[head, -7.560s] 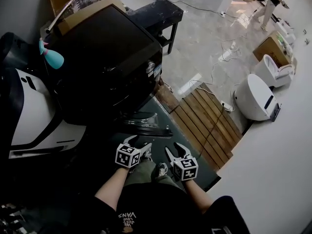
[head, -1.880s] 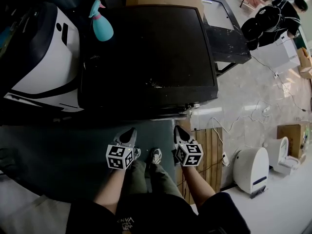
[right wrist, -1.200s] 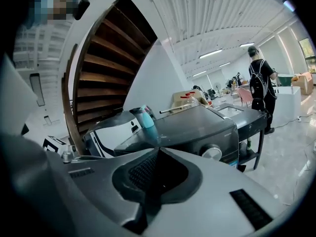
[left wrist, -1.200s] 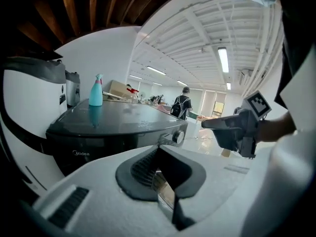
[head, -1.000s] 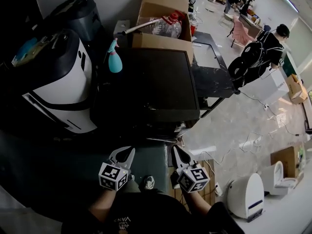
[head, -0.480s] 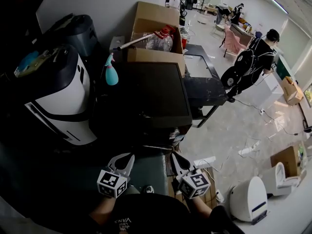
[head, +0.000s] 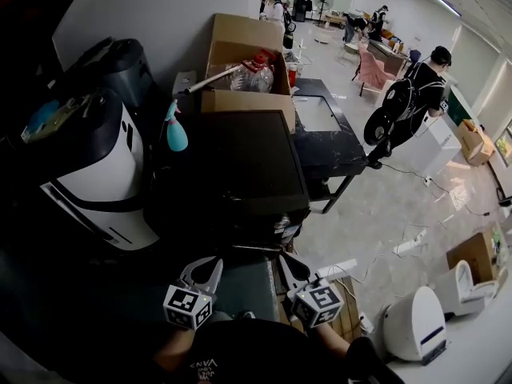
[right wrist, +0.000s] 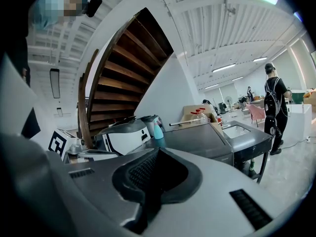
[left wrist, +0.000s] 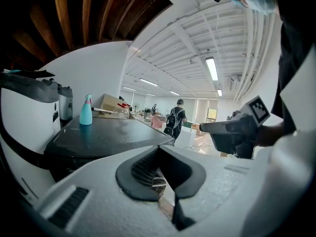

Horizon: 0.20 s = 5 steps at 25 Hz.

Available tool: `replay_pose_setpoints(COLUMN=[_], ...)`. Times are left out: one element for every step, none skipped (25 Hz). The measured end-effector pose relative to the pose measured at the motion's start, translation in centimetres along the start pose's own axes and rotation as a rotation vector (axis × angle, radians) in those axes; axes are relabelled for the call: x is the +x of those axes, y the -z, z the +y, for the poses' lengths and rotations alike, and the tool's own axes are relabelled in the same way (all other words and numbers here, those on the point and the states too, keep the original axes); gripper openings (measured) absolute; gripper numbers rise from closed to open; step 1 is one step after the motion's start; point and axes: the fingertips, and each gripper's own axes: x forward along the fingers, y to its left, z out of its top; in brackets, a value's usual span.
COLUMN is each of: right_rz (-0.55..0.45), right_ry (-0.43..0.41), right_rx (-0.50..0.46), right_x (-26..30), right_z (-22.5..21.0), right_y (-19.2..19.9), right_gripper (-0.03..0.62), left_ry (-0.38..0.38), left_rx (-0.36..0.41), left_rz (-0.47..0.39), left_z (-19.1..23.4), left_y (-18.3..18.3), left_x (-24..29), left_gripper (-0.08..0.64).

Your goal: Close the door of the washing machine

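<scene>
The washing machine (head: 232, 174) is a black box-shaped unit in the middle of the head view; its flat dark top also shows in the left gripper view (left wrist: 103, 137) and the right gripper view (right wrist: 197, 137). Its front is in shadow and no door stands out from it. My left gripper (head: 210, 264) and right gripper (head: 286, 261) hang side by side just before that front, apart from it. Both are shut with nothing between the pads (left wrist: 148, 169) (right wrist: 143, 174). The right gripper (left wrist: 210, 127) also appears in the left gripper view.
A white-and-black appliance (head: 88, 166) stands left of the machine, with a teal spray bottle (head: 176, 134) on the machine's back left corner. Behind are a cardboard box (head: 244, 62) and a black table (head: 324, 134). A wooden pallet (head: 348, 318), cables and a white round device (head: 416, 322) lie on the floor at right. A person with a backpack (head: 408, 102) stands far right.
The open door seen at first no longer sticks out. Over the last second both grippers rose a little and the head view lifted to show more of the room. Jaws stayed shut.
</scene>
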Motion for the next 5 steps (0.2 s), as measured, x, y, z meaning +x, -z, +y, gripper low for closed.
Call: replay_pose_setpoints(right_rz=[0.001, 0.002, 0.002, 0.002, 0.002], right_ry=[0.0, -0.001, -0.002, -0.003, -0.004], right_rx=[-0.001, -0.002, -0.003, -0.004, -0.004], right_x=[0.01, 0.02, 0.03, 0.04, 0.05], right_z=[-0.05, -0.08, -0.1, -0.1, -0.09], right_y=[0.04, 0.07, 0.08, 0.09, 0.09], right_gripper=[-0.002, -0.002, -0.002, -0.002, -0.002], left_ry=[-0.001, -0.001, -0.001, -0.002, -0.002], left_rx=[-0.003, -0.006, -0.01, -0.013, -0.016], left_rz=[0.001, 0.001, 0.002, 0.004, 0.006], left_z=[-0.04, -0.05, -0.06, -0.06, -0.06], left_y=[0.04, 0.11, 0.2, 0.31, 0.41], left_x=[0.04, 0.07, 0.09, 0.09, 0.09], left_gripper=[0.011, 0.011, 0.011, 0.011, 0.011])
